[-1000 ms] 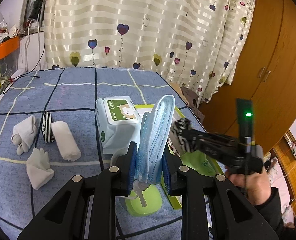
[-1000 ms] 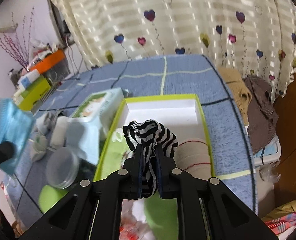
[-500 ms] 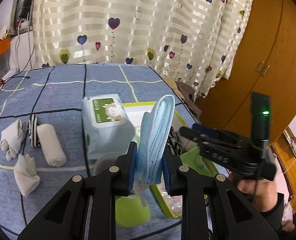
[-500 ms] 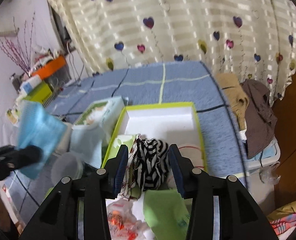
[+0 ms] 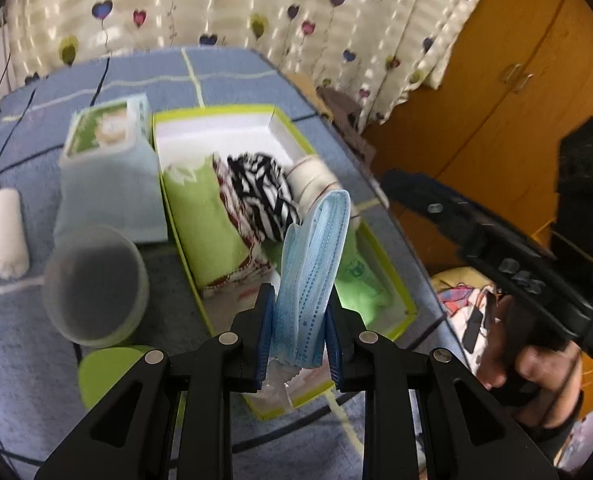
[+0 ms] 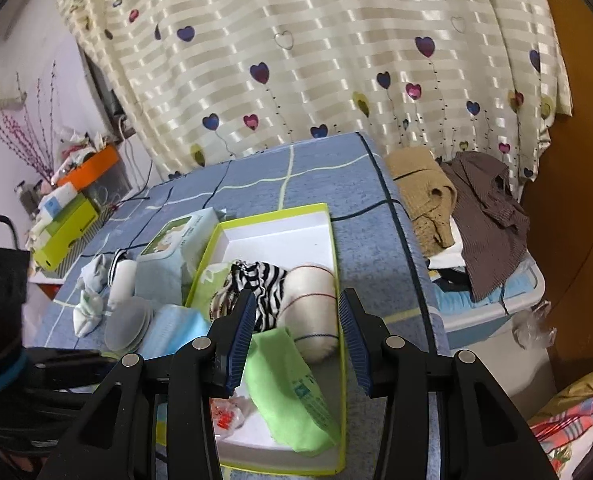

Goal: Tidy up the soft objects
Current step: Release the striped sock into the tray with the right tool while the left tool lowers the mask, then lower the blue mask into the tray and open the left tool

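Observation:
My left gripper (image 5: 299,316) is shut on a folded blue face mask (image 5: 312,264) and holds it upright over the near part of the green-rimmed white box (image 5: 224,114). The box (image 6: 280,236) holds a black-and-white striped cloth (image 5: 260,196), a cream roll with red lines (image 6: 316,300), and green cloths (image 6: 292,388). My right gripper (image 6: 298,322) is open and empty above the box, just behind the striped cloth (image 6: 264,284). It shows as a dark body at the right of the left wrist view (image 5: 496,236).
A wet-wipes pack (image 5: 108,168) stands left of the box. A clear round container (image 5: 96,280) and a green lid (image 5: 112,372) sit near it. White socks and a striped sock (image 6: 104,280) lie further left. Clothes (image 6: 464,208) are piled off the blue surface's right edge.
My right gripper opened, let the striped cloth drop into the box, and drew back. My left gripper carried the mask rightward over the box.

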`<state>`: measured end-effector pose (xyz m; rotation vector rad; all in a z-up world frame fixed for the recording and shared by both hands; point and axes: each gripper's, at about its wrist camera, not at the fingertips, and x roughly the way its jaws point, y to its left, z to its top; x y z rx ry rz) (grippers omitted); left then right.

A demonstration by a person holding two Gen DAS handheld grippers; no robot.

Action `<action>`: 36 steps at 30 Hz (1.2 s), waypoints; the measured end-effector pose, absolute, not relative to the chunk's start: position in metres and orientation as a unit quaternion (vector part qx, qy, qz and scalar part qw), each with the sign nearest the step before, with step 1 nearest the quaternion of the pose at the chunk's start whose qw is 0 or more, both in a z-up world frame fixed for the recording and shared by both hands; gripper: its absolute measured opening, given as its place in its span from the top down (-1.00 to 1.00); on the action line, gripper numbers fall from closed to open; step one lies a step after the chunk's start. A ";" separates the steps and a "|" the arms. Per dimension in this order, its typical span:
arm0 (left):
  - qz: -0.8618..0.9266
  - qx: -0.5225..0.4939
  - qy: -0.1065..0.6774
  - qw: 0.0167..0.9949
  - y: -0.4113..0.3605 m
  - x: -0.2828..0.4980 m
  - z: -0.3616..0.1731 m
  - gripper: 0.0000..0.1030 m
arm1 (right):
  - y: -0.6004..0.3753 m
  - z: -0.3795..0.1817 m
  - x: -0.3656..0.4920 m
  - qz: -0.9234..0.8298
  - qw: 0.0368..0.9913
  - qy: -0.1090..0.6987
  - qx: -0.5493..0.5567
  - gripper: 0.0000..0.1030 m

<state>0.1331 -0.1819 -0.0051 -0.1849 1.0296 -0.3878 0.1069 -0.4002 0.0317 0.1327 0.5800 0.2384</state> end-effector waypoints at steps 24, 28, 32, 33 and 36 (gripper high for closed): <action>-0.099 -0.106 0.489 0.860 -0.188 0.194 -0.029 0.52 | -0.417 0.023 0.111 0.128 0.947 0.283 0.085 0.17; -0.088 -0.098 0.485 0.864 -0.189 0.202 -0.030 0.52 | -0.417 0.023 0.111 0.130 0.947 0.283 0.084 0.17; -0.093 -0.093 0.486 0.864 -0.191 0.205 -0.029 0.49 | -0.416 0.023 0.111 0.129 0.947 0.282 0.084 0.17; -0.096 -0.094 0.487 0.863 -0.192 0.205 -0.028 0.48 | -0.416 0.024 0.111 0.129 0.947 0.281 0.083 0.17; -0.108 -0.096 0.483 0.864 -0.192 0.197 -0.024 0.38 | -0.413 0.027 0.108 0.129 0.948 0.278 0.081 0.17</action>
